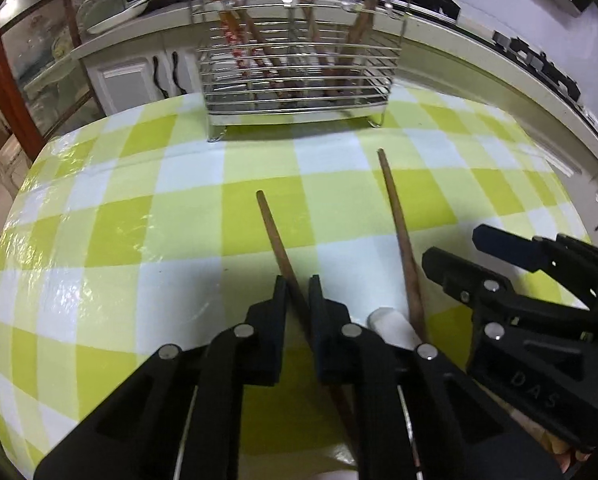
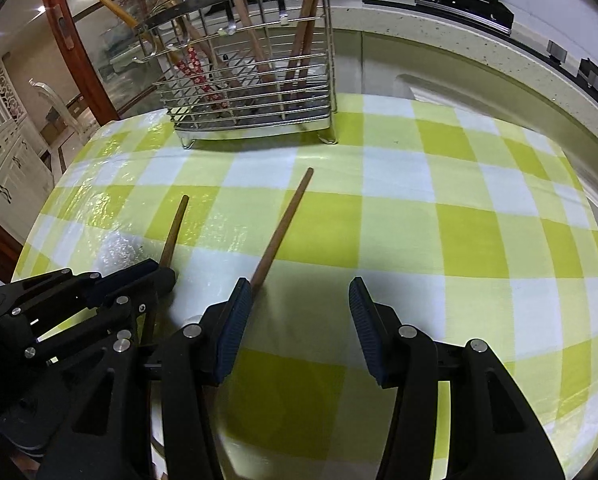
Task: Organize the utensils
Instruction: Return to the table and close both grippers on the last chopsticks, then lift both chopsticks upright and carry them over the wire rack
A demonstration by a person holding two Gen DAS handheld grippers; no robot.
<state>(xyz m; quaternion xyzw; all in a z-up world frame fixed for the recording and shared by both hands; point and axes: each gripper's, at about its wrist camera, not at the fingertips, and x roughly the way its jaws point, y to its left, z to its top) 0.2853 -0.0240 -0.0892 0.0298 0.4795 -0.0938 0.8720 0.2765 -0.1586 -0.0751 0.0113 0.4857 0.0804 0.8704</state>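
Left gripper (image 1: pixel 298 284): jaws drawn together on a brown chopstick (image 1: pixel 277 236), clamped partway along its shaft; the free end points forward toward the rack.
Held chopstick, hidden part: the rear length runs down between the black linkages and passes out of sight under the gripper body.
Right gripper (image 2: pixel 301 292): jaws spread wide apart, nothing between them; blue ribbed pads (image 2: pixel 235 332) visible on the inner faces.
Second chopstick (image 2: pixel 283 226): lies on the cloth ahead of the right gripper, its near end just beside the left-hand pad; contact with the pad cannot be confirmed. The rear part is hidden behind that finger.
Same chopstick, left wrist view (image 1: pixel 399 236): lies to the right of the left gripper, between the two grippers.
White object (image 1: pixel 391 326): small, rounded, tucked beside the left gripper's right finger, against the second chopstick; mostly covered, identity unclear.
Wire utensil rack (image 1: pixel 295 52): stands well ahead of both grippers at the far side of the table, holding several upright sticks and one red-patterned handle (image 2: pixel 199 76); tops cropped by the frame edge.
Tablecloth (image 2: pixel 439 220): green and white check, glossy; glare blurs the left portion.
Background: counter and cabinets (image 1: pixel 139 76) behind the rack, distorted by the lens.
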